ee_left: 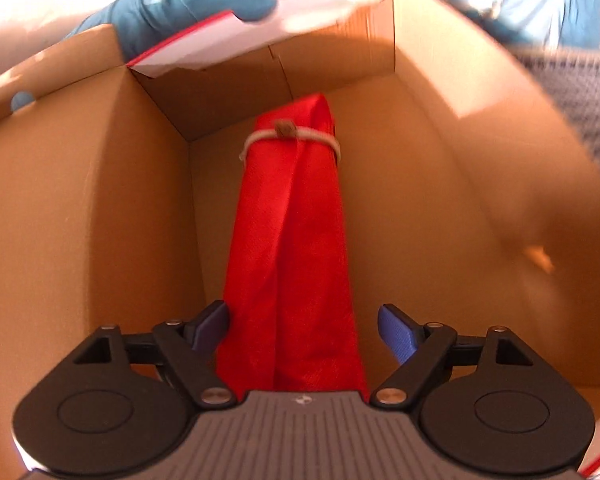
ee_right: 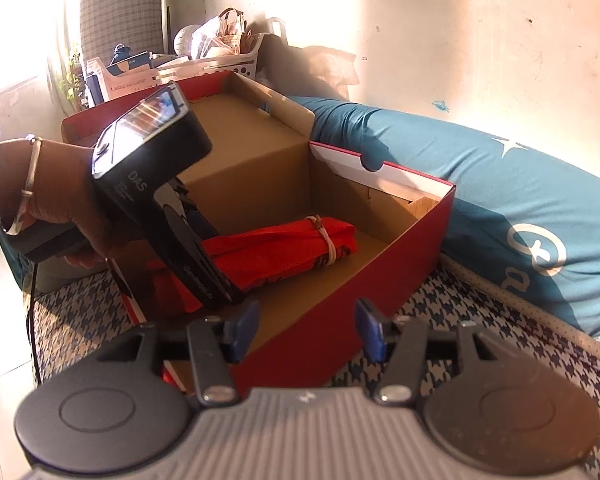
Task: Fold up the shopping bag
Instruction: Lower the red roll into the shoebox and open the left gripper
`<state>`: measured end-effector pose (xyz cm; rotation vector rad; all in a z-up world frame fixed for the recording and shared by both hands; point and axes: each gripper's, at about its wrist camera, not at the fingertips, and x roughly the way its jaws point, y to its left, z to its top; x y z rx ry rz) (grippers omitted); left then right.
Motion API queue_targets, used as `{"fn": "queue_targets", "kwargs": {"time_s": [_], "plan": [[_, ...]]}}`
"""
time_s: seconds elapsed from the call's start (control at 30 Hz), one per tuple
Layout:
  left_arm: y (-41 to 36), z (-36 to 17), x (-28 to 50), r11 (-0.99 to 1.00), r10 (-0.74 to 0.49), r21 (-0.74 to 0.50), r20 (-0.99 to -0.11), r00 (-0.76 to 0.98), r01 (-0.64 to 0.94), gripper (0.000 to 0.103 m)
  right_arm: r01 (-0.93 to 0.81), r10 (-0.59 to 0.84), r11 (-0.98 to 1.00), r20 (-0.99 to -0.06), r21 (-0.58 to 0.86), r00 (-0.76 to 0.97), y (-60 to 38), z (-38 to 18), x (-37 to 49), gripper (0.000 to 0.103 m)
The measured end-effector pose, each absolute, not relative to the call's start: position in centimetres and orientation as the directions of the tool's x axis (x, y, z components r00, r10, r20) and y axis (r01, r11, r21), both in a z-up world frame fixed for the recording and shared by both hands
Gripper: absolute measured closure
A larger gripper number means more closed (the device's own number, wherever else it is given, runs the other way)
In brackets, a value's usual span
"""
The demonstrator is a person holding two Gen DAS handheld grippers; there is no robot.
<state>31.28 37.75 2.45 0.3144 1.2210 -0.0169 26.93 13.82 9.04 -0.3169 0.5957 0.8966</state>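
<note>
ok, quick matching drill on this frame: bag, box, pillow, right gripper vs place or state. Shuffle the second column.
1 bag
2 box
3 pillow
4 right gripper

a teal, beside the box
b open, nothing between the jaws
c red outside, brown inside
d red, folded, tied with a band, inside the box

Pairs: 1-d, 2-c, 3-a, 4-b

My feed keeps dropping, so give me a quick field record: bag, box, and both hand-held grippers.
bag: red bag, folded, tied with a band, lying in the box
box: cardboard box, open, red outside
left hand-held gripper: inside box, jaws open either side of the bag, right pad clear, left pad at its edge
right hand-held gripper: open, empty, at box's near wall
</note>
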Motion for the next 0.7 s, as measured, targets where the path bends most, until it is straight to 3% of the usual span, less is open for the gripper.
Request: {"fn": "queue_targets", "kwargs": {"time_s": [0.33, 0.7], "plan": [[35.8, 3.1, 31.3, 0.966, 0.104, 0.177, -0.933, 0.343, 0.188, 0.019, -0.803, 0.632, 0.595, -0.605, -0.021, 0.484, 13.6, 9.3, 27.0, 0.051], [34.0, 8.6, 26.5, 0.953, 0.302, 0.235, -0.768, 0.565, -0.190, 0.016, -0.823, 0.624, 0.567, -0.634, -0.036, 0.458, 13.5, 12.0, 26.2, 0.034]]}}
